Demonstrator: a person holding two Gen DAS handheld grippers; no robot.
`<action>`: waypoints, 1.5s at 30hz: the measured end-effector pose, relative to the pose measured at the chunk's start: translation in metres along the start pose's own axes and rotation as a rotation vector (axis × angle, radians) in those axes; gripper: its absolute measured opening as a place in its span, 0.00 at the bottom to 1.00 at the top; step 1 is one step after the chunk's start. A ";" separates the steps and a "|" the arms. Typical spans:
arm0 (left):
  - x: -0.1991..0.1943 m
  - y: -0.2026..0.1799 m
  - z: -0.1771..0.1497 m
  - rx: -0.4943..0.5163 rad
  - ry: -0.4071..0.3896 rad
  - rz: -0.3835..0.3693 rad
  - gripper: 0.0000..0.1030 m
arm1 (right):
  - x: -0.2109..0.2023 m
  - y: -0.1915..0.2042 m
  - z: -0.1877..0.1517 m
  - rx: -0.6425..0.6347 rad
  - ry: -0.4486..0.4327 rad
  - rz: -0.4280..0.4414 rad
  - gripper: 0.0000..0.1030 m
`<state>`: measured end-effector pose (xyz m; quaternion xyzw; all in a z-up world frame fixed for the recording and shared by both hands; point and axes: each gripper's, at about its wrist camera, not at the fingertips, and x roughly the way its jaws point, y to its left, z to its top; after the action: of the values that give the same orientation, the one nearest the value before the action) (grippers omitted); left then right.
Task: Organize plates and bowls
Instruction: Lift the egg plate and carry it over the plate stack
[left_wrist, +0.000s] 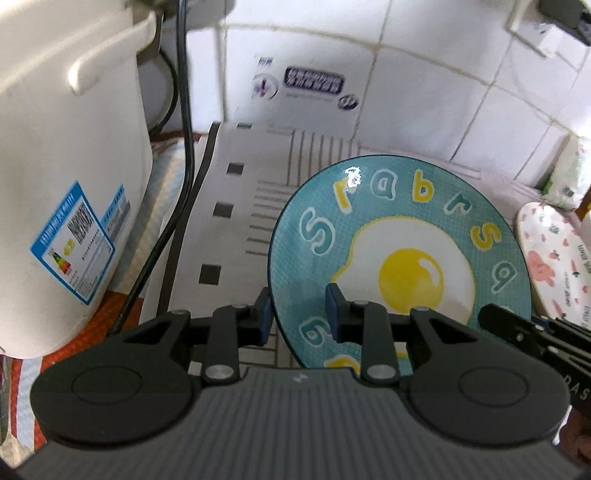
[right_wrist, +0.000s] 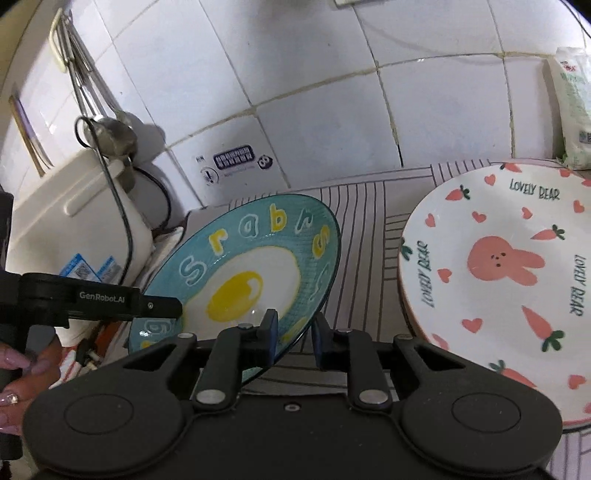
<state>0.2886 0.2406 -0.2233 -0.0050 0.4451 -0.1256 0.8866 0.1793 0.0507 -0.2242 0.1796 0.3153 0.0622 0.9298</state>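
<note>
A teal plate with a fried-egg picture (left_wrist: 399, 236) (right_wrist: 251, 266) is held tilted above a striped mat (left_wrist: 258, 192). My left gripper (left_wrist: 301, 314) has its jaws on either side of the plate's left rim, with a gap showing. My right gripper (right_wrist: 293, 332) straddles the plate's right rim, also with a gap. The left gripper shows as a black finger in the right wrist view (right_wrist: 159, 306). A white plate with a pink rabbit and carrots (right_wrist: 509, 280) (left_wrist: 554, 258) lies on the mat to the right, on top of another plate.
A white rice cooker (left_wrist: 66, 166) with a black cord (left_wrist: 184, 129) stands at the left. The tiled wall (right_wrist: 314, 92) is close behind. A white packet (right_wrist: 576, 107) leans at the back right. Utensils (right_wrist: 85, 85) hang at the upper left.
</note>
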 end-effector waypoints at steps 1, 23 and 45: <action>-0.006 -0.003 0.000 0.012 -0.019 -0.004 0.26 | -0.006 -0.001 0.001 -0.007 -0.008 0.005 0.23; -0.024 -0.131 0.007 0.100 -0.042 -0.282 0.26 | -0.142 -0.084 0.043 0.040 -0.166 -0.075 0.23; 0.027 -0.187 0.004 0.150 0.117 -0.217 0.27 | -0.138 -0.153 0.024 0.209 -0.086 -0.140 0.23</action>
<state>0.2663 0.0527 -0.2194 0.0206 0.4821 -0.2538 0.8383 0.0846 -0.1294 -0.1859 0.2554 0.2914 -0.0439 0.9208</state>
